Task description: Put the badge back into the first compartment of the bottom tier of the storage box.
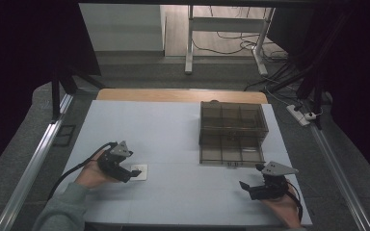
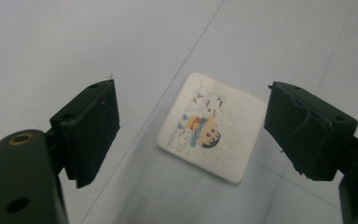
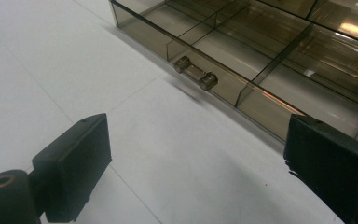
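Observation:
A small white square card (image 2: 212,125) with a cartoon picture lies flat on the white table; in the high view the card (image 1: 140,171) sits at the front left. My left gripper (image 1: 131,174) hovers over it with both jaws wide apart, the card lying between and beyond the left gripper's (image 2: 191,133) pads, untouched. A smoky clear drawer box (image 1: 232,130) stands at the right, its drawer (image 3: 279,60) pulled out with divided compartments and a round handle (image 3: 196,73). My right gripper (image 1: 251,185) waits open near the front right, just short of that drawer.
The white table top (image 1: 173,139) has a wooden strip along its far edge. Metal rails run along both sides. Beyond the table stand a desk frame (image 1: 226,33) and cables with a power strip (image 1: 301,114) on the floor.

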